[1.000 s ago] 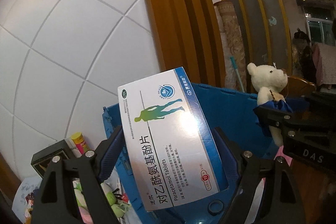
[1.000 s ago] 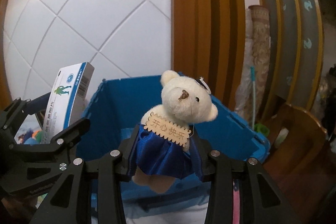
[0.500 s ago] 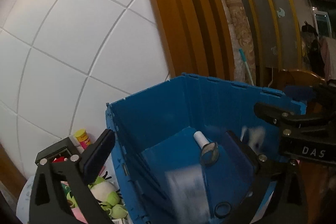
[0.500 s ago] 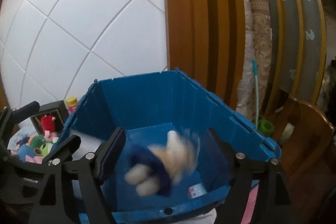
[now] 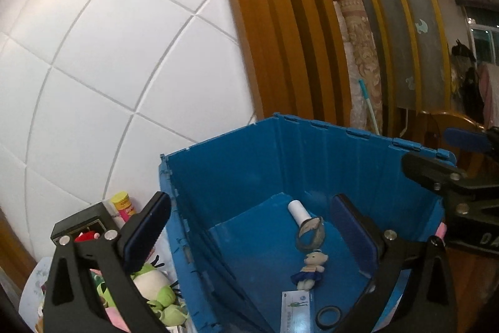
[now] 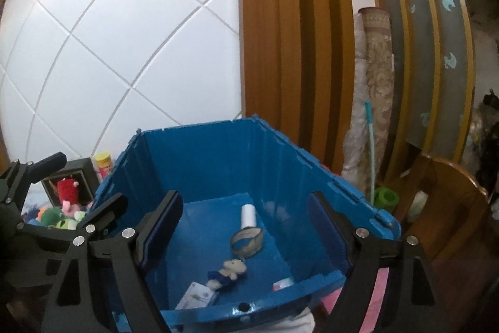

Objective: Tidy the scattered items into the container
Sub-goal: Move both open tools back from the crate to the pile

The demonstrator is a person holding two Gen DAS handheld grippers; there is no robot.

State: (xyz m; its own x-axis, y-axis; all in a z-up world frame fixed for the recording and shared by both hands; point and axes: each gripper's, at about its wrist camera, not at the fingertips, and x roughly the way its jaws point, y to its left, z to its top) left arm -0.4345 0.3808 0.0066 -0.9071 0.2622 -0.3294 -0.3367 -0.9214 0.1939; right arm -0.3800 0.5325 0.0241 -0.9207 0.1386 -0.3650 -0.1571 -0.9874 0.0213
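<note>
A blue plastic crate stands open below both grippers. On its floor lie a white teddy bear in a blue dress, a white-and-blue paracetamol box, a white roll, a tape ring and a black ring. My left gripper is open and empty above the crate's left wall. My right gripper is open and empty above the crate's near wall.
Left of the crate lie several soft toys, a green one and a red one, a black box and a yellow-capped tube. White tiled wall behind. Wooden slats, rolled carpet and wooden chair at right.
Both grippers opened and let go: the paracetamol box fell from the left, the teddy bear from the right. Both now lie on the crate floor.
</note>
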